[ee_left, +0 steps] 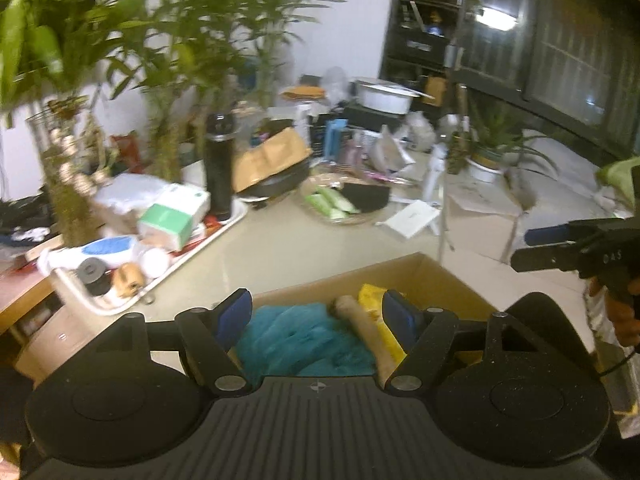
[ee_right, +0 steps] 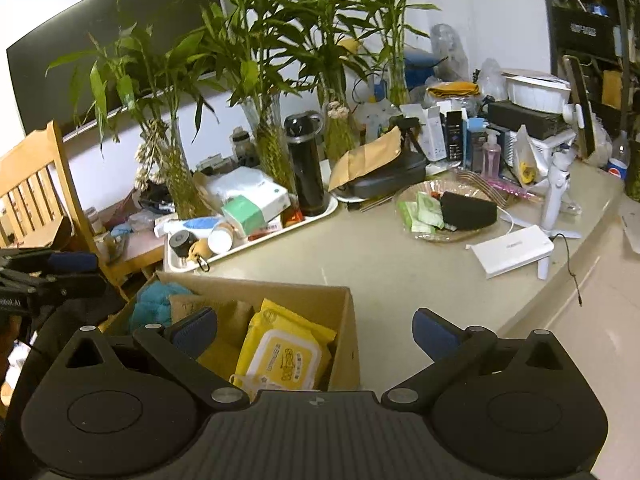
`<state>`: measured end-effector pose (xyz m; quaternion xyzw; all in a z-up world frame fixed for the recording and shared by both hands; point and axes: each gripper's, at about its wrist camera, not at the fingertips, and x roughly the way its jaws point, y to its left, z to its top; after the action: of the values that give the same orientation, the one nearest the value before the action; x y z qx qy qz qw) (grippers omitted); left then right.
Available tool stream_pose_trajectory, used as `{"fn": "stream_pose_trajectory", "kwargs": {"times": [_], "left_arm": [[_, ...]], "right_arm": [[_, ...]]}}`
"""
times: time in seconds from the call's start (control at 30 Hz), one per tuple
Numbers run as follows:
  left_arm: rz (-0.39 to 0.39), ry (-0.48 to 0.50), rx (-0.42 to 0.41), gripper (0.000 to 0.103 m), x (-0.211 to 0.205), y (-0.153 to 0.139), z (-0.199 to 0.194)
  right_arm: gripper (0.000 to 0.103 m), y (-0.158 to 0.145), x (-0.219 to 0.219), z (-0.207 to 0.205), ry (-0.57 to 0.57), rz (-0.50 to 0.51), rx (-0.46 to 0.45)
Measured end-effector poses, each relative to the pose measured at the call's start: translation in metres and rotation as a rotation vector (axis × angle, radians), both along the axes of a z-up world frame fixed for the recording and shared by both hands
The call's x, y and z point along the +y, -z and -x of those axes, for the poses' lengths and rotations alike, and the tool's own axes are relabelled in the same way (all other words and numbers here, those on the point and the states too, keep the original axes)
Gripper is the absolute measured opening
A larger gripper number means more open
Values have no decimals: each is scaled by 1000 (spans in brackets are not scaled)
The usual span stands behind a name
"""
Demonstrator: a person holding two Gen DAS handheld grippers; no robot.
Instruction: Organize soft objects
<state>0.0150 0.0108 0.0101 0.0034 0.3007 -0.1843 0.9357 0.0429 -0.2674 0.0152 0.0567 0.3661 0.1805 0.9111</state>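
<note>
Fingers of both the left gripper and right gripper stand apart and empty above the open brown cardboard box, where teal fluffy cloth and yellow wipes pack lie gathered, apparently for tidy storage.

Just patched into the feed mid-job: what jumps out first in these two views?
The open cardboard box at the near edge of the counter, with a yellow wipes pack on its right side and a teal fluffy thing on its left. Both claws stand open over it, the left claw above the teal thing and the right claw above the wipes. Behind, bamboo plants rise along the wall over a cluttered tray.
</note>
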Motion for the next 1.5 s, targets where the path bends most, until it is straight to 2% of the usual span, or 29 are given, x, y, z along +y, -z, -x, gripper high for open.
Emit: {"fn": "stream_pose_trajectory", "kwargs": {"times": [0.13,0.27,0.43,0.6,0.67,0.7,0.77,0.87,1.03,1.23,1.5], "left_arm": [[-26,-48,-2,72,9,0,7],[-45,-75,-16,73,17,-1,14],[-35,-123,5,74,28,-2,17],[-44,-180,40,87,28,-3,19],[-59,-203,65,101,25,-3,18],[-61,-211,75,103,23,-3,18],[-58,-217,99,103,20,-1,18],[-105,-233,173,103,10,6,14],[-128,-231,250,103,-1,17,15],[-160,-234,289,103,-10,22,23],[-196,-247,315,103,-14,31,33]], "right_arm": [[103,1,5,1,-1,35,-5],[103,3,0,-1,23,23,10],[103,2,-9,0,62,7,14],[103,2,-1,2,49,13,35],[103,2,7,3,33,29,46],[103,2,12,4,25,37,54],[103,3,23,5,7,57,77],[103,5,43,7,-23,101,113],[103,10,68,14,-58,158,169],[103,17,78,20,-67,181,260],[103,30,76,28,-53,219,327]]}}
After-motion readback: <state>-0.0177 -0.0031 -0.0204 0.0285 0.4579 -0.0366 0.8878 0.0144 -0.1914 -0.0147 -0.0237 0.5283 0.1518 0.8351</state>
